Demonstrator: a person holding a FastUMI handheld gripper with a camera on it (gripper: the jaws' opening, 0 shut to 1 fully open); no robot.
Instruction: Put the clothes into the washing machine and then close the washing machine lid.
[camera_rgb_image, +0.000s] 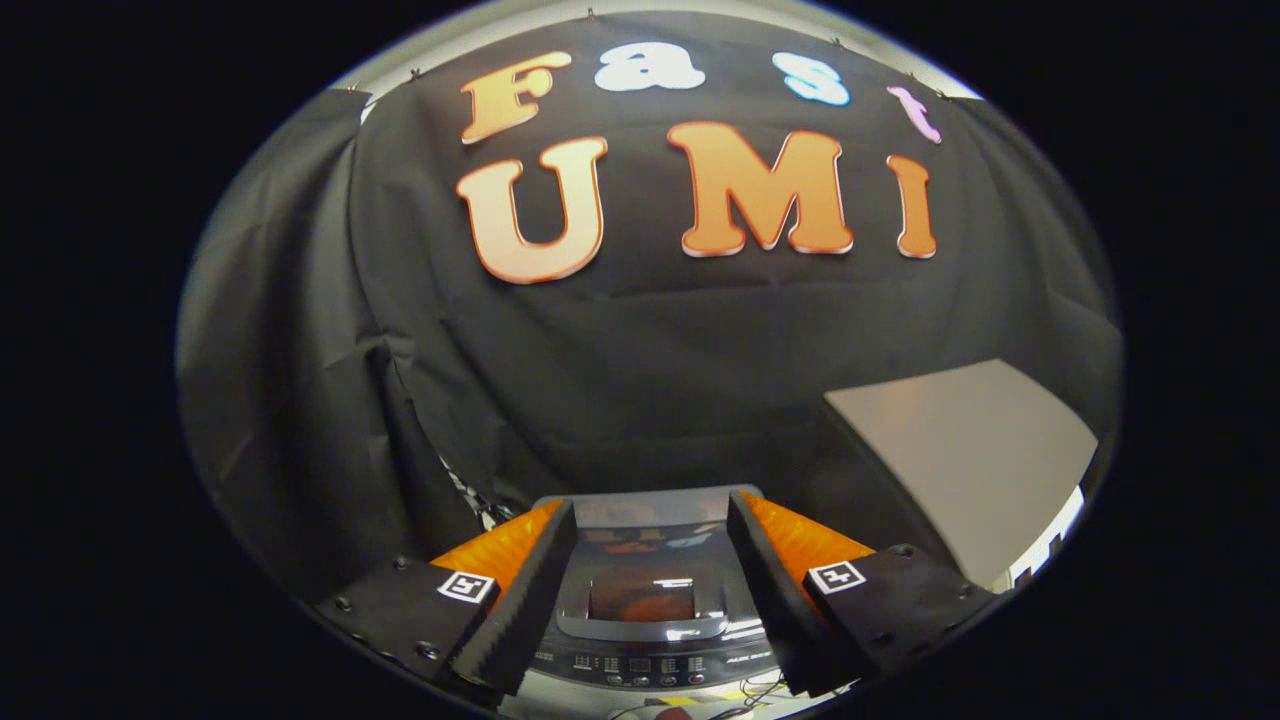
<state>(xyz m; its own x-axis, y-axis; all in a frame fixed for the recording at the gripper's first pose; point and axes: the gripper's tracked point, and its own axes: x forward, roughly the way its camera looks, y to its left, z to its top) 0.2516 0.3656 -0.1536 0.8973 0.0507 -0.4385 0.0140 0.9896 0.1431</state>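
With tongs (650, 580) spread, empty, washing machine (650, 650) lies below, lid (645, 590) shut.

The washing machine (645, 600) is sitting in the lower middle of the frame, seen from above and in front, its grey top facing up. Its lid (645, 590) is lying flat and closed, with a dark tinted window in the middle that is showing a reddish shape beneath the glass, likely the clothes (640, 602), though the tint is making that hard to tell. A strip of small buttons and displays is running along the machine's near edge. The gripper (650, 590) is hovering above it, fingers spread wide apart, framing the lid and touching nothing.
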